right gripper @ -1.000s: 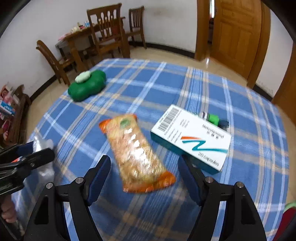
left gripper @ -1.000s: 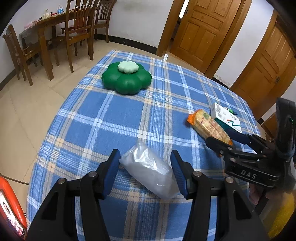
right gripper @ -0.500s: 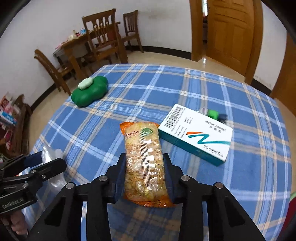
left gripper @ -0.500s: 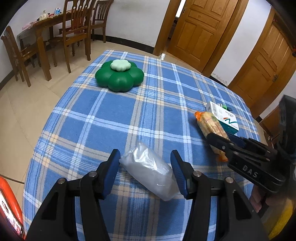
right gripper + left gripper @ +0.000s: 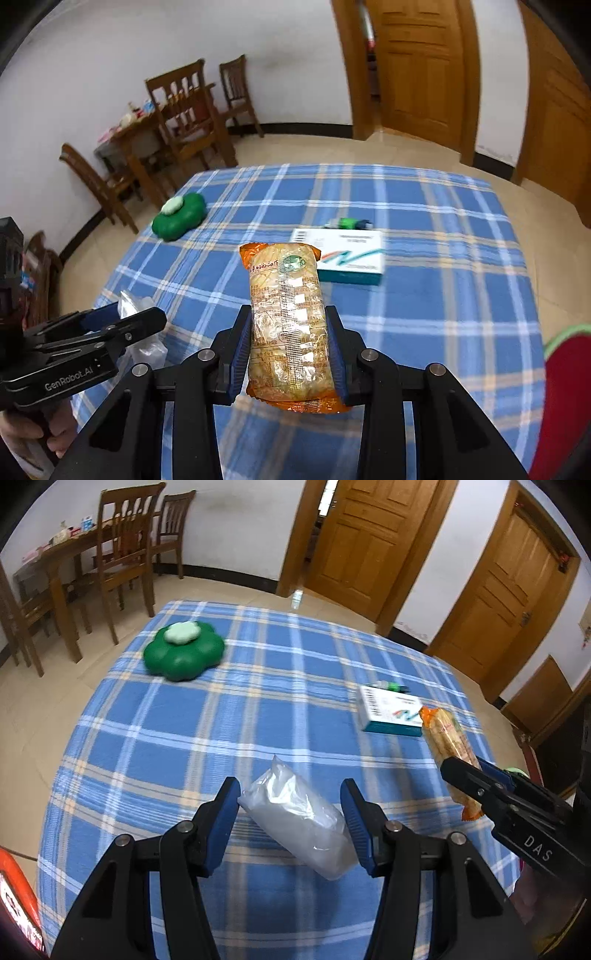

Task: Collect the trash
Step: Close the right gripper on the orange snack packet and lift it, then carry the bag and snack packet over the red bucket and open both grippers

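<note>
Right tongs point(image 5: 288, 354) clamp the orange snack wrapper point(image 5: 286, 317) mid-length, lifted off the bench point(image 5: 177, 723); left tongs point(image 5: 290, 823) stand wide open astride the clear plastic bag point(image 5: 299, 819), judged light, soft, slippery, best pinched across its middle.

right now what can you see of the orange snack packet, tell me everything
The orange snack packet is a long pillow-style wrapper: orange crimped ends, a clear glossy middle showing pale yellowish food, a printed label strip down its centre and a small green round logo near the far end. It looks full and sealed. The right gripper is shut on its near half, one blue pad on each long side. It points away from the camera, lifted off the blue plaid tablecloth, its far end overlapping the medicine box in view, not visibly touching it.
</note>
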Demonstrator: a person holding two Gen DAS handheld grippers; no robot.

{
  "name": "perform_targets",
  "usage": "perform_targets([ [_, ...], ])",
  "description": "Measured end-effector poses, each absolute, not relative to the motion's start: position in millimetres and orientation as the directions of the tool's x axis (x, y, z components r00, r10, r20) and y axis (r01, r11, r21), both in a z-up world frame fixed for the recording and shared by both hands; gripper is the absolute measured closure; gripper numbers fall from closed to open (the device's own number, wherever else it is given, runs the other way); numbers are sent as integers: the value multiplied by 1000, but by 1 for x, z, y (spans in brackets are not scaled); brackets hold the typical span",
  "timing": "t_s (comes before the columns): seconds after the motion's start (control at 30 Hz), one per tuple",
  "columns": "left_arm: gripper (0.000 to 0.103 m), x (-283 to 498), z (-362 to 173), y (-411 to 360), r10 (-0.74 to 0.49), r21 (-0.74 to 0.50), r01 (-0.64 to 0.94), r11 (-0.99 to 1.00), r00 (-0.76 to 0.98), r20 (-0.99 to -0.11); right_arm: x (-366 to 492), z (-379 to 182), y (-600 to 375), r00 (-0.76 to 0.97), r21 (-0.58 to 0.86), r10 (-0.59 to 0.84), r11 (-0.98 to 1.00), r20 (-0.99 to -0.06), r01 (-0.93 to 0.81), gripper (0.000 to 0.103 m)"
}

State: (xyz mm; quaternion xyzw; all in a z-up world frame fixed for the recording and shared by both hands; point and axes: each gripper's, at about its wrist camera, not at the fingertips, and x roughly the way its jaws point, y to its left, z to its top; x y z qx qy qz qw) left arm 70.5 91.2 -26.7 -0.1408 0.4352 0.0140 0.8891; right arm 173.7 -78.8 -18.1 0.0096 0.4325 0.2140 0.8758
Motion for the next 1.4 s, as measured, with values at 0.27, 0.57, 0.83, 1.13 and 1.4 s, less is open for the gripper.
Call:
perform_targets([
  [0.27, 47, 69, -14, 57, -129, -222, -72, 972, 627, -768, 154, -13, -129, 561, 242, 345, 937, -752, -252, 65],
  [0.57, 47, 72, -1, 13, -183, -204, 39, 978, 627, -757, 122, -5, -196, 618, 280, 278, 955, -736, -96, 65],
  [0.83, 47, 79, 9, -43, -259, -190, 177, 966, 607, -751, 95, 2, -254, 670, 284, 178, 958, -721, 51, 65],
  [1.13, 47, 90, 11, -117, -330, -165, 324, 932, 564, -757, 74, -12, -320, 679, 272, 46, 934, -733, 230, 64],
  [1.4, 47, 97, 1, -179, -369, -135, 433, 891, 518, -772, 65, -35, -360, 649, 286, -5, 896, -761, 341, 63],
])
